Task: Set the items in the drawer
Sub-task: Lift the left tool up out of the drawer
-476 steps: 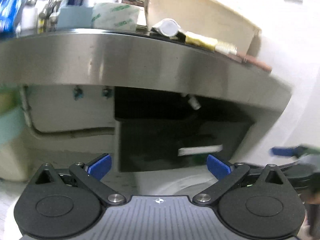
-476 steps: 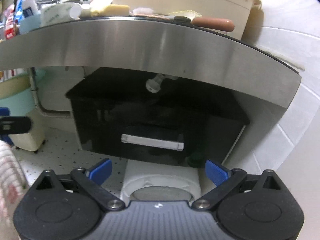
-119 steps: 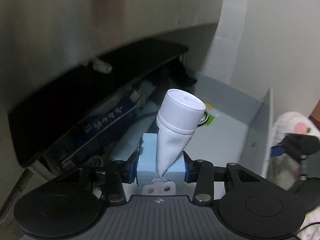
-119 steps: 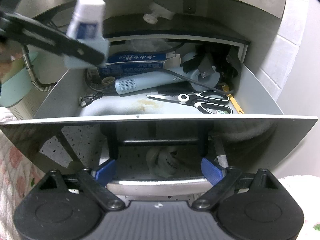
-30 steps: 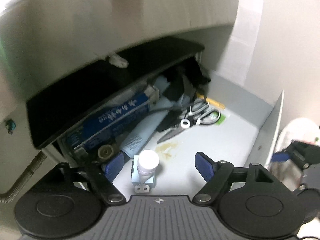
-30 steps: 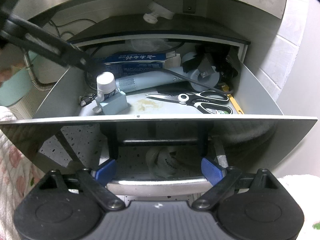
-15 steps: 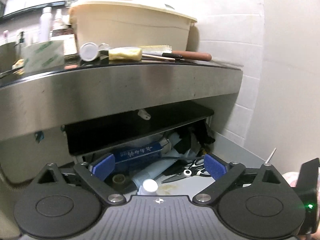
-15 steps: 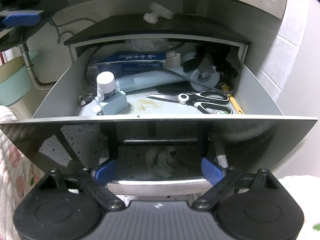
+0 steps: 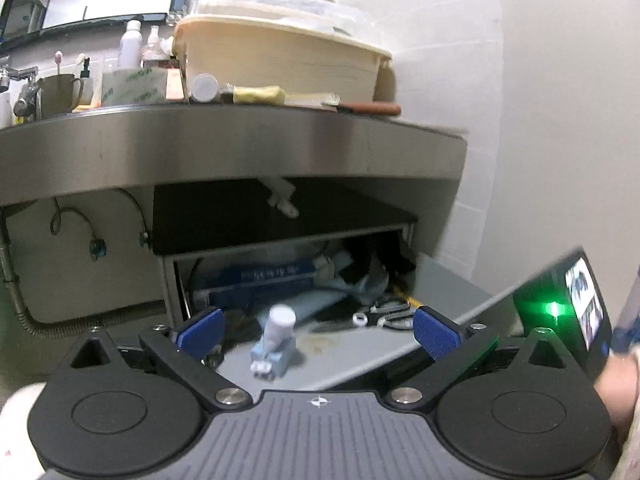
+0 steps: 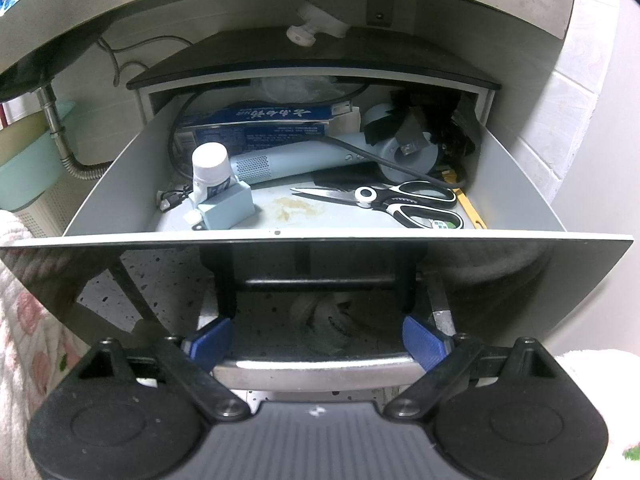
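Standing open under the steel counter [image 9: 240, 148], the drawer [image 10: 112, 196] held the toothpaste tube [image 10: 211, 176] upright in its pale blue holder [image 10: 228, 208], at the front left corner. Scissors [image 10: 404, 200] lay to its right, a blue box [image 10: 256, 120] behind. The left gripper [image 9: 316, 326] hung above the drawer, jaws wide and empty. The right gripper [image 10: 316, 340] was spread wide at the drawer handle [image 10: 316, 368], gripping nothing.

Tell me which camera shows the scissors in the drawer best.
The right wrist view: the scissors lie sharp and whole on the drawer floor, blades pointing left. In the left wrist view, the scissors are small, blurred and only partly visible.
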Motion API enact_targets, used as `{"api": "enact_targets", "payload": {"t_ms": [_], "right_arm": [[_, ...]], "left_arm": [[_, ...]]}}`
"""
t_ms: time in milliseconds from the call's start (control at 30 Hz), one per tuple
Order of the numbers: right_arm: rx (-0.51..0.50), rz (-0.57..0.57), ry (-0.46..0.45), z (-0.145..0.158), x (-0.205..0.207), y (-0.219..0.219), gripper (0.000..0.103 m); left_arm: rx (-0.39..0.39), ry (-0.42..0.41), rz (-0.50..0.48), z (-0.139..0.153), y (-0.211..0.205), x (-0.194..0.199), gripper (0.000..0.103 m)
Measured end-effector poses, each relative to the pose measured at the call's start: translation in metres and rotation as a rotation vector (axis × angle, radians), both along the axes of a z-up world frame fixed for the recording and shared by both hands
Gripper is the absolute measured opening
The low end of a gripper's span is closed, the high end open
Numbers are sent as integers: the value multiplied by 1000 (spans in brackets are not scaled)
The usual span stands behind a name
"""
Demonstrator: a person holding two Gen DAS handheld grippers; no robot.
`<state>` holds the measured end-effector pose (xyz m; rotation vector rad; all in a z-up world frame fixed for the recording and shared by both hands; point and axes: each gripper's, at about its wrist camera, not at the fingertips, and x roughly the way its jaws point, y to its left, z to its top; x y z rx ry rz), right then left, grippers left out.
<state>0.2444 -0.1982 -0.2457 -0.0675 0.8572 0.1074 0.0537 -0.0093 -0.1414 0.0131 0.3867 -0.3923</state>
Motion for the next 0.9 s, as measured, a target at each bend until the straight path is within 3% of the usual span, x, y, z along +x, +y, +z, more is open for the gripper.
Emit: {"api": "enact_targets", "payload": {"t_ms": [267,533,900], "right_arm": [[-9,-3,-2,0,-1,2,92],[-17,-7,-2,0,-1,4,92],[-10,-24,-14,3,-6,3,92]], "left_arm": [[-19,35,-28,-17,9,-14,102],[-61,-1,16,-17,17,-24,102],[-118,16,-3,-17,22,-28,102]]}}
